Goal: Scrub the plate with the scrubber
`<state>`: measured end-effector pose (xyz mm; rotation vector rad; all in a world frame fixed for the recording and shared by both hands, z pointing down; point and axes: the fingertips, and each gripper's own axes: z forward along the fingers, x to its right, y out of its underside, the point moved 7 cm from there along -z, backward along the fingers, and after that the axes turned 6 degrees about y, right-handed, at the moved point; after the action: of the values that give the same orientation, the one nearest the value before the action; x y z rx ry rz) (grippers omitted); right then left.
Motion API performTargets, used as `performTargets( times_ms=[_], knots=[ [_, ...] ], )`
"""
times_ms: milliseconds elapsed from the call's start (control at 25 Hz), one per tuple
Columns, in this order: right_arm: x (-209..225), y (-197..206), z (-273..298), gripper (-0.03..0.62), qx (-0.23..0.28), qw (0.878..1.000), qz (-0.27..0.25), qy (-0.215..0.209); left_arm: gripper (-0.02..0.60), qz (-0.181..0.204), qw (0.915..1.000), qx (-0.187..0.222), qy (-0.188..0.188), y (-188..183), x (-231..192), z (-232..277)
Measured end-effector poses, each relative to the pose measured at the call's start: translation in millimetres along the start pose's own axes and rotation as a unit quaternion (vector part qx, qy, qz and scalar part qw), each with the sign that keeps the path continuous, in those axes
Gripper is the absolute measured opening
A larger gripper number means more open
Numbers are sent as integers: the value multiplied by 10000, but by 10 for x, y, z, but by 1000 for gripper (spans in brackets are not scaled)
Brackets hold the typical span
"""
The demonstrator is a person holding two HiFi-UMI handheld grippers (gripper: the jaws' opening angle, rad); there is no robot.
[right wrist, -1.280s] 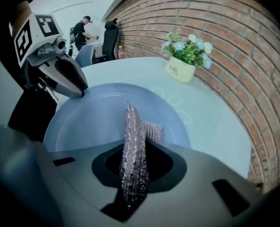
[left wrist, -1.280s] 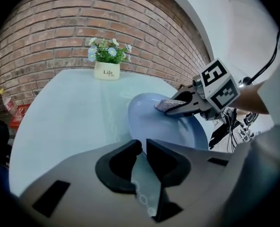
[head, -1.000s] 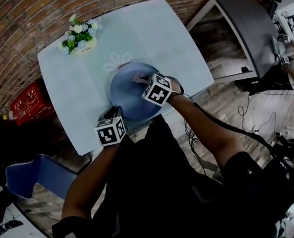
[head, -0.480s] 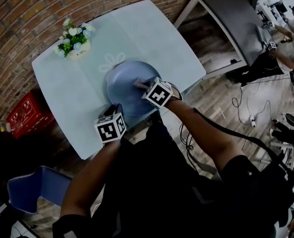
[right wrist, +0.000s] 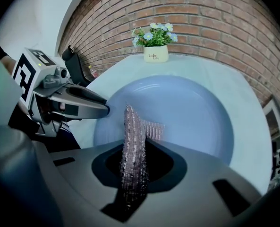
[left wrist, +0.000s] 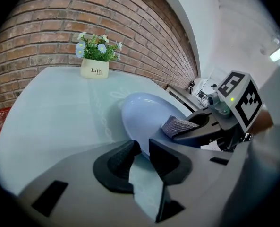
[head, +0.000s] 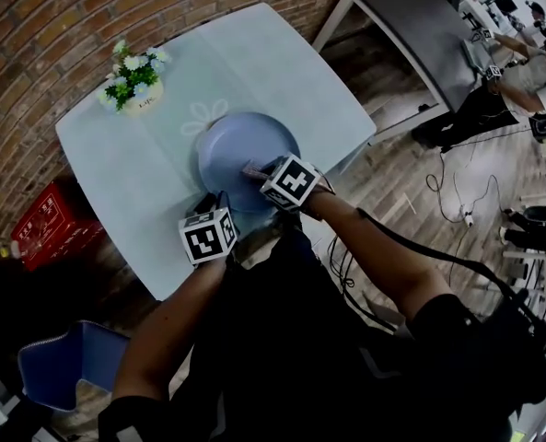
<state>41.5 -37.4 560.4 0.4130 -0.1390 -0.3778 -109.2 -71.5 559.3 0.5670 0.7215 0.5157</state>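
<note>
**A:** Your right gripper (right wrist: 134,151) is clamped on the scrubber (right wrist: 130,126). The scrubber stands on edge between the jaws and sticks out past their tips.

**B:** Right ahead of those tips lies the blue plate (right wrist: 187,112), flat on the pale table (left wrist: 50,122). You hold the scrubber over the plate's near part. I cannot tell whether it touches.

**A:** The jaws of your left gripper (left wrist: 143,145) have just been opening and now stand apart. The plate's near rim sits at the mouth of the gap, and neither pad presses on it.

**B:** From that left gripper, your right one reaches in from the right, over the plate. Beyond the plate, well ahead of both tools, a flower pot (left wrist: 94,70) stands by the brick wall (left wrist: 36,27).
</note>
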Motion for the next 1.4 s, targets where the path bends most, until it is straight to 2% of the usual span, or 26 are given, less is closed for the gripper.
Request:
performTargets(
  times_ms=[240, 360, 480, 560, 640, 720, 840, 920, 1120, 1400],
  knots=[
    [-265, -57, 36, 67, 133, 9983, -78, -568, 110, -116, 9999, 64, 23, -10, -20, 14],
    [-351, -56, 57, 67, 68, 9949, -106, -997, 110, -92, 9999, 121, 82, -2, -28, 10],
    [-361, -75, 75, 67, -83, 9907, 130, -1351, 106, -50, 9999, 135, 61, -31, -20, 20],
    [-356, -92, 69, 67, -77, 9872, 359, -1551, 101, -203, 9996, 165, 122, -21, -40, 22],
    [-359, -100, 43, 67, 10, 9816, 628, -1801, 100, -341, 9988, 234, 247, 17, -70, 12],
    [-358, -133, -1, 67, 160, 9753, 806, -2050, 100, -311, 9985, 322, 321, 18, -95, -18],
    [-367, -160, -90, 67, 417, 9695, 733, -2303, 92, -289, 9970, 543, 475, -28, -99, -103],
    [-358, -166, -153, 67, 650, 9672, 629, -2373, 91, -152, 9962, 712, 479, -76, -90, -180],
    [-314, -281, -481, 67, 1369, 9587, 485, -2446, 86, 376, 9943, 986, 152, -262, 2, -372],
    [-43, -456, -1120, 67, 2339, 9506, 254, -2025, 60, 889, 9840, 1545, -78, -545, 429, -637]
  ],
)
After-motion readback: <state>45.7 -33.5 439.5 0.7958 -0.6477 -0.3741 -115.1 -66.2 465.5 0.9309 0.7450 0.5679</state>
